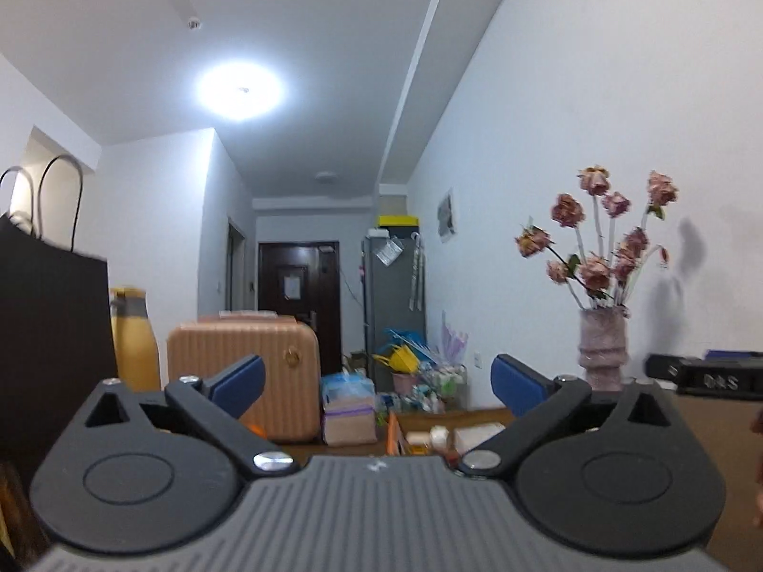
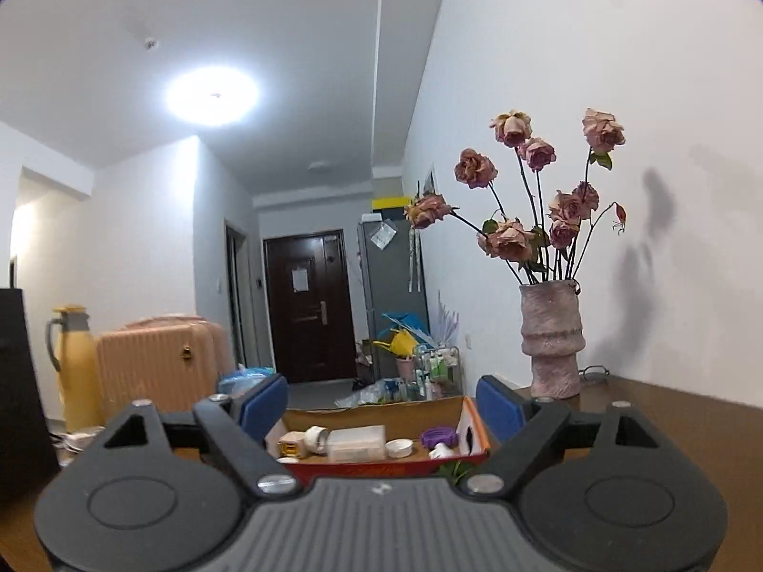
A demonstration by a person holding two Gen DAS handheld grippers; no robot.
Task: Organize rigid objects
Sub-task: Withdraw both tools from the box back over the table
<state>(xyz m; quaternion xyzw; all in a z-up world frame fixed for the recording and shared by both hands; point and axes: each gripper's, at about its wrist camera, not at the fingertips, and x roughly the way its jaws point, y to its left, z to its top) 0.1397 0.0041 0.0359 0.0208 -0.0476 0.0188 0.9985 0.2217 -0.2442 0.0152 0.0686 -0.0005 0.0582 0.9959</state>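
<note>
Cardboard box of small items, lower centre: contents plain in right view, mostly hidden behind left gripper in left view; right gripper likewise spread wide, empty.

In the left wrist view the black paper bag is cut off by the left edge, and the dark device runs off the right edge, its lettering too blurred to read. The cardboard box has its front wall hidden behind the gripper body in the right wrist view; its small contents cannot be identified.
</note>
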